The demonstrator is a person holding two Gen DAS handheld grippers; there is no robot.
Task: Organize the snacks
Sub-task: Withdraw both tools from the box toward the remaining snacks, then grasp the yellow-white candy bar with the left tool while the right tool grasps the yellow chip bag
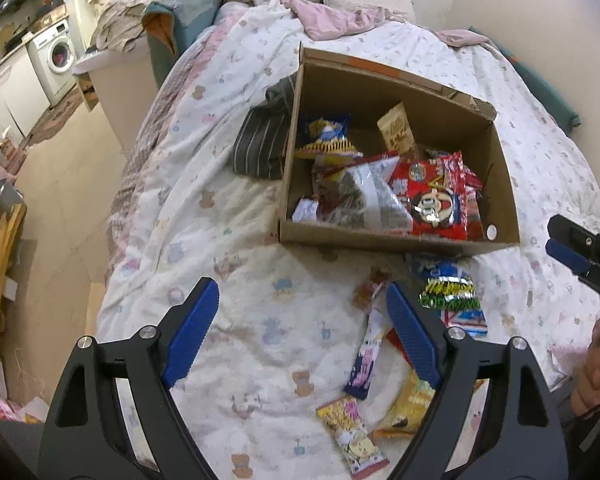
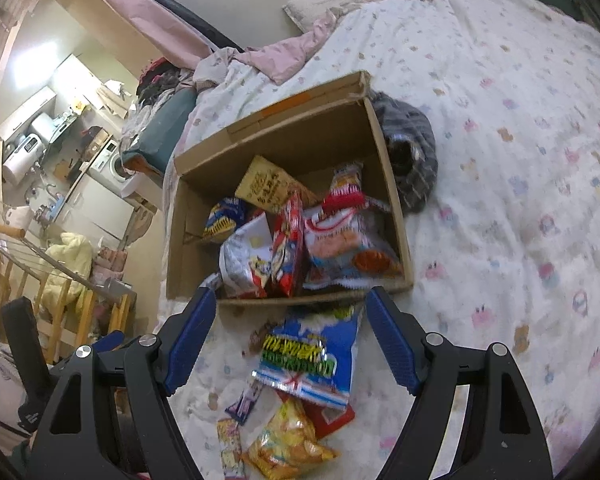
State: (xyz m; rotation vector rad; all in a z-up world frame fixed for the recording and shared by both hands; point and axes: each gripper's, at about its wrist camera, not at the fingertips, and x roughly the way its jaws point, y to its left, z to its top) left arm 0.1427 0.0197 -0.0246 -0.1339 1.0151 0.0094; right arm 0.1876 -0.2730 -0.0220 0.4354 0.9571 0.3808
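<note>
From the left wrist view, the left gripper is hanging above the bedspread with its blue fingers spread wide and nothing lying between them. A cardboard box is sitting on the bed at the far right of the fingers, open at the top and holding a heap of snack packets, among them a red packet and a clear silvery bag. A dark striped cloth is lying against the box's left wall. Near the box's front wall, loose snacks are resting on the bedspread: a blue packet just right of the right finger, a long thin purple stick pack and a yellow-pink candy packet nearer the camera. The right gripper is showing at the right edge; whether it is spread or closed cannot be told here.

From the right wrist view, the right gripper is hovering with its fingers spread wide, gripping nothing. The blue packet is lying on the bedspread between and below the fingertips, just in front of the cardboard box. An orange-yellow chip bag is lying nearer, partly under the blue one. The box is sitting just beyond the fingertips, packets piled inside.
</note>
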